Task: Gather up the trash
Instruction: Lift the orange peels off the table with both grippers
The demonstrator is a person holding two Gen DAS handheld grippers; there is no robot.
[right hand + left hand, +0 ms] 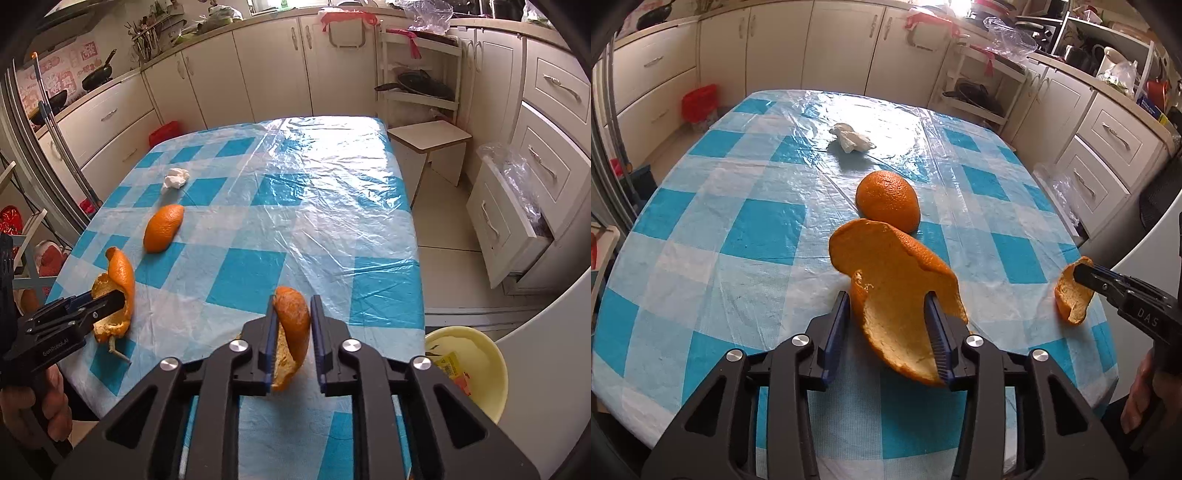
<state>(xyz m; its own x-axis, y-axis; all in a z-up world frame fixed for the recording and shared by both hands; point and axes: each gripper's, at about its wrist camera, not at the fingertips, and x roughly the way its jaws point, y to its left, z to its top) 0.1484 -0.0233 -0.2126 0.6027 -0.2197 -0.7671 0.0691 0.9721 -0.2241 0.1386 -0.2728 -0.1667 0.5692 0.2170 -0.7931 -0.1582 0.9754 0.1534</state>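
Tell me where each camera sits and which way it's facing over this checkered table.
Left wrist: rides the left claw, angled down across the table toward the cabinets; large orange peel between its fingers; right claw and a hand at the right edge.
Right wrist: rides the right claw, angled down over the table's near corner; small orange peel between its fingers; left claw at left, yellow bin beyond the table's edge.
Shared: both peels, the loose peel, the crumpled tissue.

We're losing part of the big peel (pixel 905 295) behind the left gripper's (pixel 888 332) right finger. The yellow bowl (pixel 480 354) is slipping partly under the table's near right corner, its wrapper (pixel 452 365) too small to read.
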